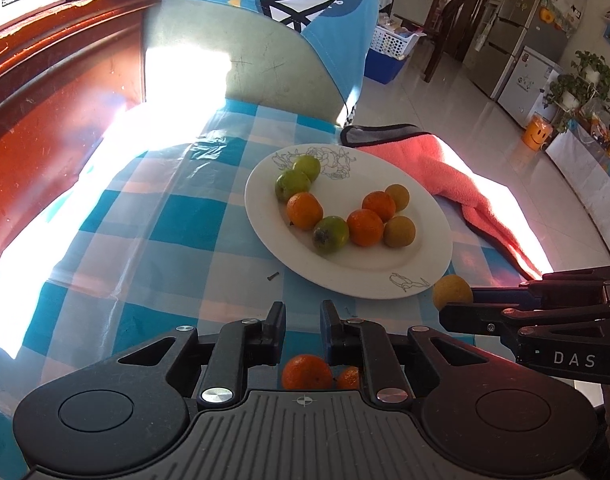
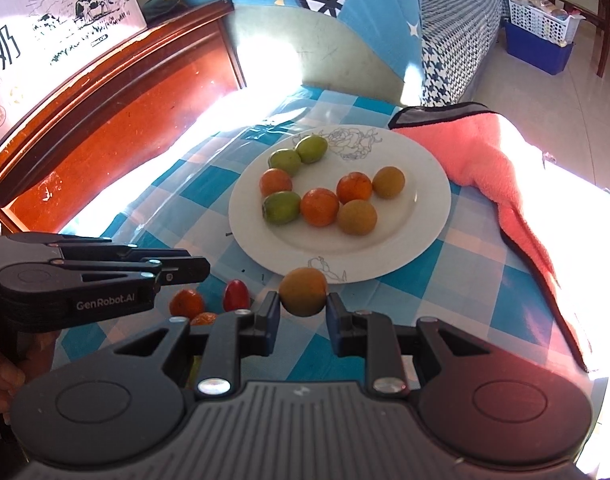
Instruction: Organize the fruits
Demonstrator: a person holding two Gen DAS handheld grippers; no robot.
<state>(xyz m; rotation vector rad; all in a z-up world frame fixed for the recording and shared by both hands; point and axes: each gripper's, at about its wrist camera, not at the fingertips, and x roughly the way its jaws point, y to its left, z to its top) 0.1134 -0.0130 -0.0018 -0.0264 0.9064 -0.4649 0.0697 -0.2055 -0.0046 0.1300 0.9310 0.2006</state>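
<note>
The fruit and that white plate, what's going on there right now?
A person with two handheld grippers is gathering fruit onto the white plate, which already holds eight pieces. The right gripper is shut on a yellow-orange fruit near the plate's front rim. The left gripper is open and empty above two small oranges on the checkered tablecloth; a small red fruit lies nearby.

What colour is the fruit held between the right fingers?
Yellowish-orange with a brownish tint; the held fruit shows best in the right wrist view.
</note>
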